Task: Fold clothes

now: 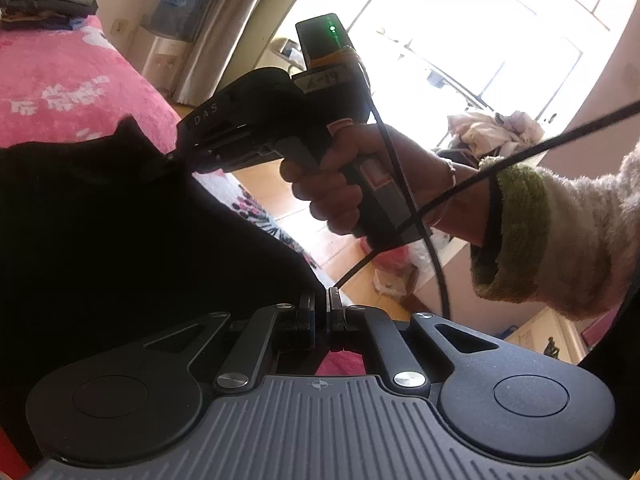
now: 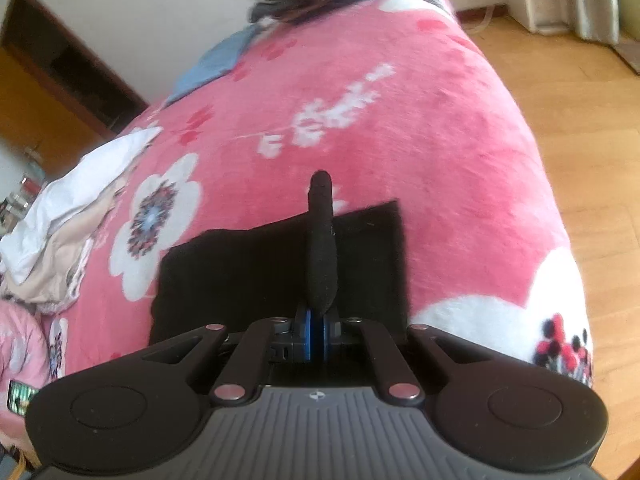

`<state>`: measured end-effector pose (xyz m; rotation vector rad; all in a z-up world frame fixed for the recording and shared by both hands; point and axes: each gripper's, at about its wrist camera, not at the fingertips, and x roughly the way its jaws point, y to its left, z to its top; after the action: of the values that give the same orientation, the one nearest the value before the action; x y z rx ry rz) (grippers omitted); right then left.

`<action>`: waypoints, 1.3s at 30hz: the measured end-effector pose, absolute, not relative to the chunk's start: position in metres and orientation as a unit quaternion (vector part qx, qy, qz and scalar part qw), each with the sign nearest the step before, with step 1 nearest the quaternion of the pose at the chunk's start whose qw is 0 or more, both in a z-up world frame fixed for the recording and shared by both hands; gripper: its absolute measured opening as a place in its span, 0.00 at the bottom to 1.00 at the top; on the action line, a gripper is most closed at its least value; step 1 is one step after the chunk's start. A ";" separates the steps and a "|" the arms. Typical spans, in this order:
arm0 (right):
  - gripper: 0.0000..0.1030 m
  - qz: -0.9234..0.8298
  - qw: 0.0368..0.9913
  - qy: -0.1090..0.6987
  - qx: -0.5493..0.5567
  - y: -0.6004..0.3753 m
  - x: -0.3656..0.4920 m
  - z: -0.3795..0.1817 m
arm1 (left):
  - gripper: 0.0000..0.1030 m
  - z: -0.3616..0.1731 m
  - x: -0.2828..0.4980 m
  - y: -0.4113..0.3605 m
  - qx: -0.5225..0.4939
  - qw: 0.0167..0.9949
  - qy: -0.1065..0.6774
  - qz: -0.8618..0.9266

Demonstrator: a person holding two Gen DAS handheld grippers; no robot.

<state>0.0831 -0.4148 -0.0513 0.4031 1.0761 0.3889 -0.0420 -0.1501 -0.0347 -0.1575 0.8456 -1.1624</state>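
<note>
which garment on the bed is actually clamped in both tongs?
The black cloth garment: right tongs and left tongs are both shut on it. The crumpled white and beige clothes and flat blue garment lie untouched.

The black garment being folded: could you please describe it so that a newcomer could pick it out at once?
Start from the pink flowered blanket covering the bed. Near its front edge lies the black garment, with part of it pinched in the right gripper. It is the only solid black cloth there; the loose clothes at the left are white and beige.
</note>
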 end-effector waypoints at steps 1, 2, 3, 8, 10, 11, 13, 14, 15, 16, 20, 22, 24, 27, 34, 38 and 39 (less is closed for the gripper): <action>0.12 0.176 0.817 0.512 0.197 -0.420 0.084 -0.055 | 0.02 -0.036 -0.041 -0.151 -0.074 0.749 0.390 -0.531; 0.26 0.169 0.813 0.519 0.204 -0.425 0.084 -0.057 | 0.02 -0.037 -0.039 -0.152 -0.075 0.748 0.393 -0.530; 0.37 0.161 0.812 0.519 0.210 -0.435 0.077 -0.056 | 0.02 -0.038 -0.038 -0.152 -0.077 0.747 0.395 -0.530; 0.44 0.120 0.822 0.502 0.241 -0.491 0.027 -0.043 | 0.02 -0.045 -0.034 -0.164 -0.081 0.734 0.403 -0.541; 0.44 0.102 0.823 0.496 0.256 -0.512 0.005 -0.039 | 0.02 -0.051 -0.033 -0.172 -0.080 0.728 0.408 -0.546; 0.44 0.093 0.821 0.496 0.267 -0.519 -0.007 -0.040 | 0.03 -0.054 -0.033 -0.176 -0.076 0.726 0.409 -0.547; 0.44 0.073 0.816 0.496 0.289 -0.535 -0.032 -0.041 | 0.05 -0.065 -0.035 -0.188 -0.056 0.724 0.415 -0.548; 0.44 0.067 0.812 0.497 0.297 -0.538 -0.041 -0.043 | 0.12 -0.071 -0.035 -0.194 -0.047 0.722 0.423 -0.545; 0.44 0.064 0.809 0.500 0.303 -0.538 -0.048 -0.045 | 0.18 -0.078 -0.036 -0.200 -0.037 0.720 0.430 -0.543; 0.44 0.061 0.805 0.503 0.309 -0.538 -0.055 -0.047 | 0.23 -0.082 -0.036 -0.204 -0.033 0.719 0.435 -0.542; 0.44 0.062 0.792 0.512 0.326 -0.534 -0.074 -0.054 | 0.48 -0.072 -0.042 -0.197 -0.058 0.720 0.415 -0.554; 0.44 0.079 0.791 0.516 0.317 -0.524 -0.078 -0.052 | 0.51 -0.065 -0.044 -0.188 -0.071 0.726 0.400 -0.554; 0.44 0.100 0.793 0.520 0.303 -0.513 -0.080 -0.048 | 0.52 -0.057 -0.048 -0.178 -0.074 0.731 0.395 -0.552; 0.44 0.129 0.793 0.524 0.283 -0.499 -0.082 -0.045 | 0.52 -0.048 -0.055 -0.155 -0.071 0.738 0.397 -0.541; 0.38 0.174 0.805 0.534 0.193 -0.466 -0.087 -0.034 | 0.51 -0.031 -0.078 -0.096 0.017 0.782 0.405 -0.474; 0.37 0.179 0.805 0.541 0.164 -0.457 -0.090 -0.032 | 0.50 -0.030 -0.095 -0.072 0.077 0.803 0.403 -0.431; 0.37 0.177 0.804 0.542 0.166 -0.456 -0.092 -0.032 | 0.50 -0.030 -0.099 -0.069 0.092 0.808 0.398 -0.425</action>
<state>-0.0917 -0.4564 -0.0322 0.3552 1.1613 0.3795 -0.0993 -0.0690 -0.0302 0.1958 0.8516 -0.9081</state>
